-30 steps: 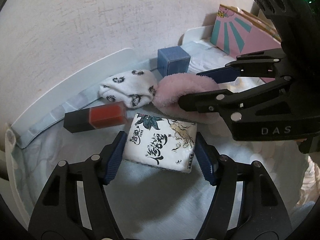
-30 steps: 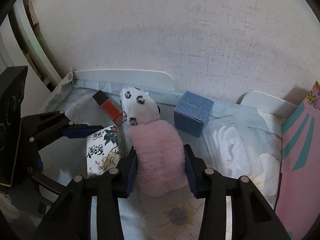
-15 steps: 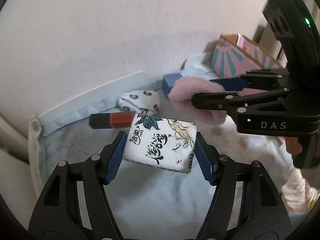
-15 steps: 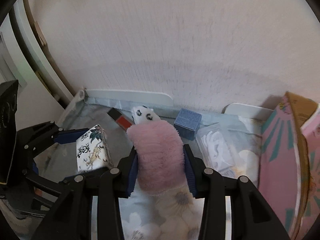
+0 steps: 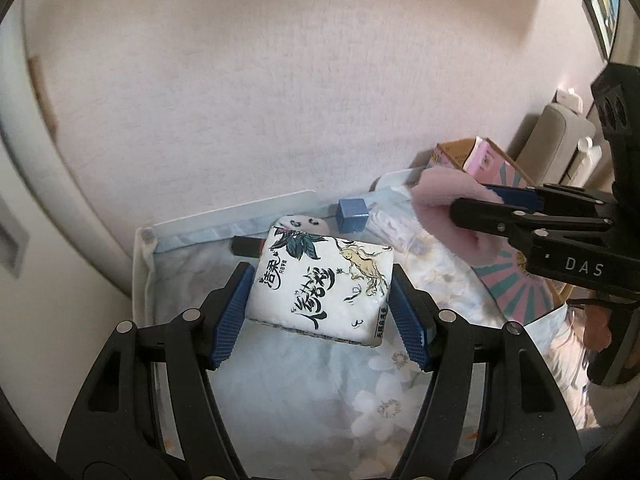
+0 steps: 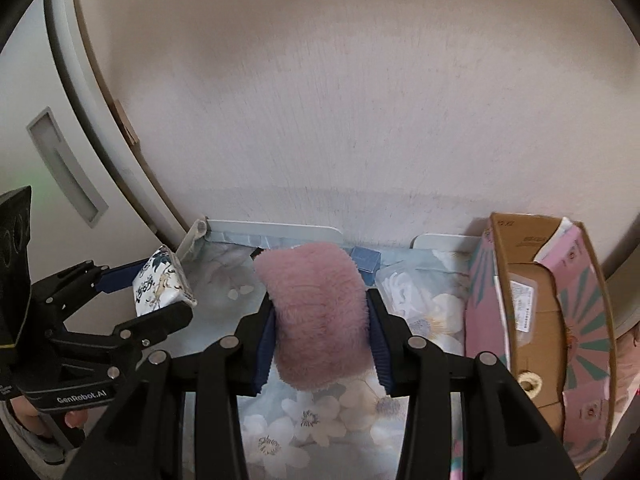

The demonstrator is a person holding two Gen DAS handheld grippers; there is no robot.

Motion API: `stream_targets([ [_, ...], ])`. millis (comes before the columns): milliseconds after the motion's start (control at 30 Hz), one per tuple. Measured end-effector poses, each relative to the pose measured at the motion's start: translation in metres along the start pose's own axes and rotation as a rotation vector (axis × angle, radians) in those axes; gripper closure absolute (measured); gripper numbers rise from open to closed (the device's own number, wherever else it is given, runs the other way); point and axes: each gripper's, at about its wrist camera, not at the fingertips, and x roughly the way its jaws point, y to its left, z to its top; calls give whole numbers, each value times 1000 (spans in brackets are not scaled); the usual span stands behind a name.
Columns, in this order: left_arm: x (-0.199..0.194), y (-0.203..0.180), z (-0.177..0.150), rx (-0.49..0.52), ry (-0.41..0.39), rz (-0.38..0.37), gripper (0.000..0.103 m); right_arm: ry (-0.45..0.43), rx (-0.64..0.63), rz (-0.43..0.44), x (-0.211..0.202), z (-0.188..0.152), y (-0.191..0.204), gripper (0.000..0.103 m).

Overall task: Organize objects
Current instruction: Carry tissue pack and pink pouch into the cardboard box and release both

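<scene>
My left gripper (image 5: pixel 320 312) is shut on a white tissue pack (image 5: pixel 320 284) with black lettering and holds it above the floral bedding; the pack also shows in the right wrist view (image 6: pixel 160 284). My right gripper (image 6: pixel 320 332) is shut on a fluffy pink sock (image 6: pixel 318 312), lifted clear of the bed, and the sock shows at the right of the left wrist view (image 5: pixel 448 208). A white spotted sock (image 5: pixel 304 222), a black and red box (image 5: pixel 246 245) and a small blue cube (image 5: pixel 352 216) lie by the far wall.
An open pink cardboard box (image 6: pixel 540 312) with teal rays stands at the right. A clear packet of white items (image 6: pixel 404 292) lies beside it. White bed rails (image 6: pixel 272 226) run along the wall. A curved white frame (image 6: pixel 112 128) rises at the left.
Both grippers have risen and drawn back from the wall, each carrying its object. The items left on the bed now look smaller and farther away.
</scene>
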Motion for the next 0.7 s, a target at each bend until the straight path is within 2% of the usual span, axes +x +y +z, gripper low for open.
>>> stream_targets([
  [367,-19,-26,16,-5,-55,15,39,-67,14,-26,-44,5,-26,65],
  [700,-16,-84,53,60,-102,-44,39,-116,92,-107,-89,-3,-85,65],
])
